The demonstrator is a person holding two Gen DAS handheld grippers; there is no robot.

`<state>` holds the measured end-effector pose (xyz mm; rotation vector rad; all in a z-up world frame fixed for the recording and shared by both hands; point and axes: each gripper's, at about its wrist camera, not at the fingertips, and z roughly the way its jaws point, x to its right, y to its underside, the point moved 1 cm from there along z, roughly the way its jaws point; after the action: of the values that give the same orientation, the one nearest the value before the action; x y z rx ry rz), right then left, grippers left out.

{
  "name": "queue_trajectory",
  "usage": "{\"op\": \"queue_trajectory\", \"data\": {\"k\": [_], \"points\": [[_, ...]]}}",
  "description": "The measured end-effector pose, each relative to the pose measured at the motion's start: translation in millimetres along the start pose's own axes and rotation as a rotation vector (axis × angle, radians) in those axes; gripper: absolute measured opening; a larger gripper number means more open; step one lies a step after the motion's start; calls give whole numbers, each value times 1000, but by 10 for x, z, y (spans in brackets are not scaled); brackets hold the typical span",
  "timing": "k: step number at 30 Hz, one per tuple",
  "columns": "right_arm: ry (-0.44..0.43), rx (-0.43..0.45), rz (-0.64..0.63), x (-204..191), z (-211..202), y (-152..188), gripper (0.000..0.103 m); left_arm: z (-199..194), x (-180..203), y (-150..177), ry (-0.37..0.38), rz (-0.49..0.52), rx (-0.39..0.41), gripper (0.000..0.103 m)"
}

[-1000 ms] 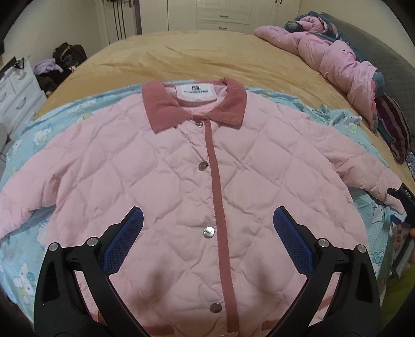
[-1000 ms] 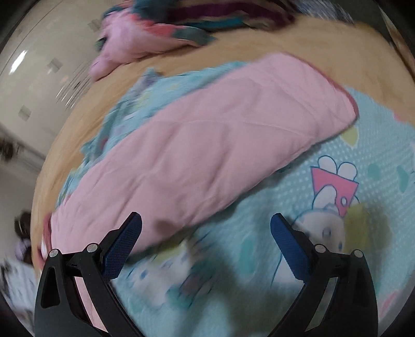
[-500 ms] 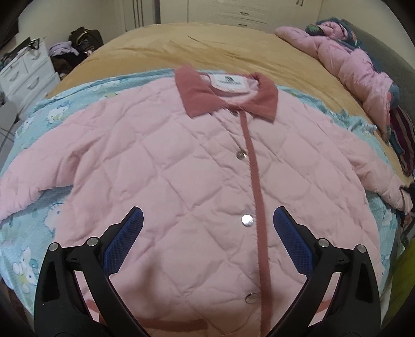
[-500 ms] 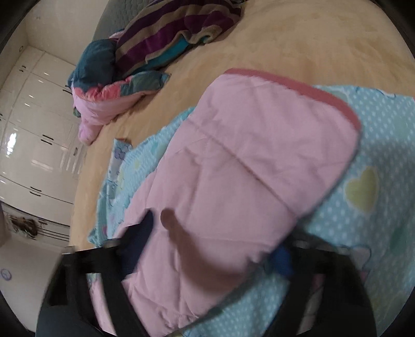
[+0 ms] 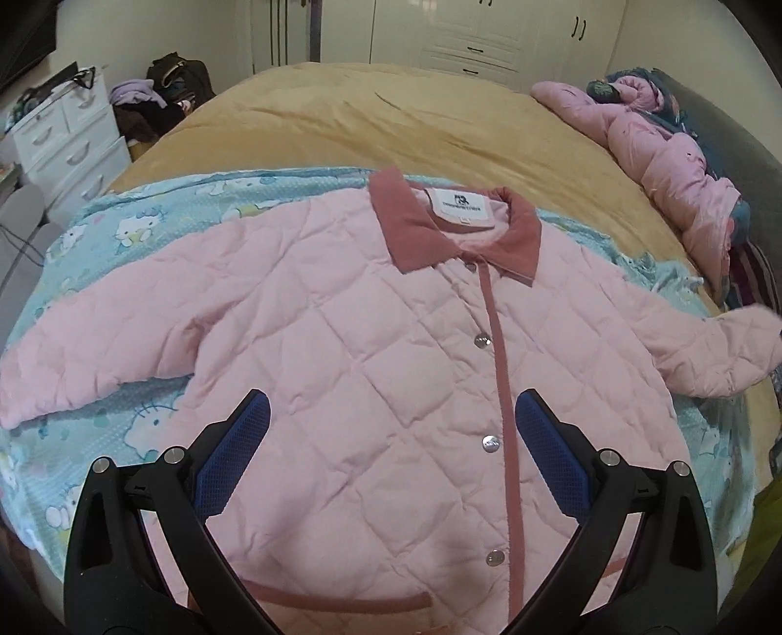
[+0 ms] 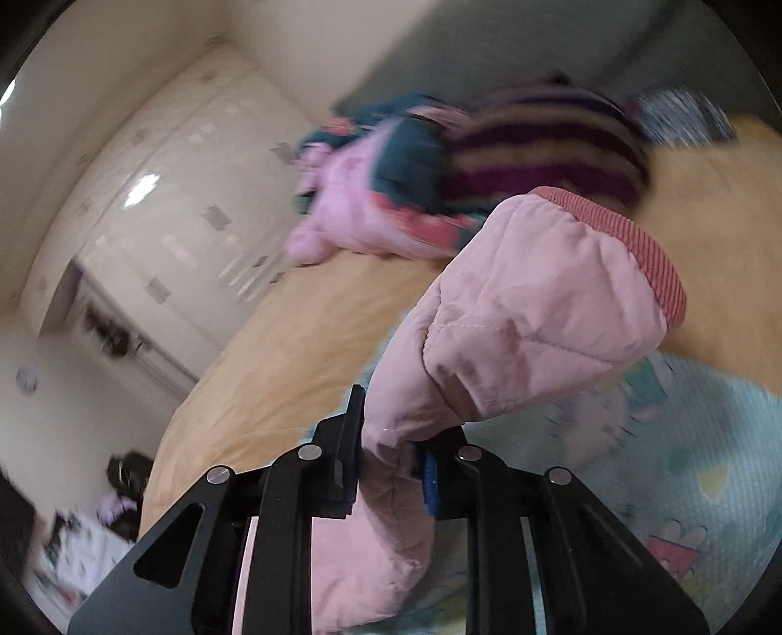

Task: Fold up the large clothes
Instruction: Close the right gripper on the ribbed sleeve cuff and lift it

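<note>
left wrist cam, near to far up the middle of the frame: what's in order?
left gripper → pink quilted jacket → its collar → blue cartoon sheet → tan bedspread → white wardrobe

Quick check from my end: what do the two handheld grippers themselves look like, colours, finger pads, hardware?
Both match. The left gripper has matte black plastic arms with cut-out slots, round silver rivets at the joints, and blue pads with a fine mesh texture. The right gripper has the same black frame, silver rivets and a blue pad edge. No cables or markings are visible.
</note>
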<state>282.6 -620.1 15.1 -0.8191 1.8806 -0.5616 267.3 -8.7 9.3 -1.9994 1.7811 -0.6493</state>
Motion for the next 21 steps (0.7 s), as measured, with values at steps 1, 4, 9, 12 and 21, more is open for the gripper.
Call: {"op": "queue_trajectory", "data": {"k": [1, 4, 9, 12, 21], "points": [[-15, 3, -30, -132, -14, -3, 18, -18, -38, -21, 4, -10, 9, 94], [-56, 16, -149, -631, -77, 21, 17, -58, -121, -89, 30, -34, 28, 94], [-127, 33, -273, -1362, -115, 85, 17, -111, -243, -274, 42, -59, 72, 94], [-172, 23, -305, -1657, -93, 150, 16, -134, -332, -389, 81, -96, 90, 94], [-299, -46, -389, -2542, 24, 606, 16, -145, -603, -456, 177, -204, 155, 94]]}}
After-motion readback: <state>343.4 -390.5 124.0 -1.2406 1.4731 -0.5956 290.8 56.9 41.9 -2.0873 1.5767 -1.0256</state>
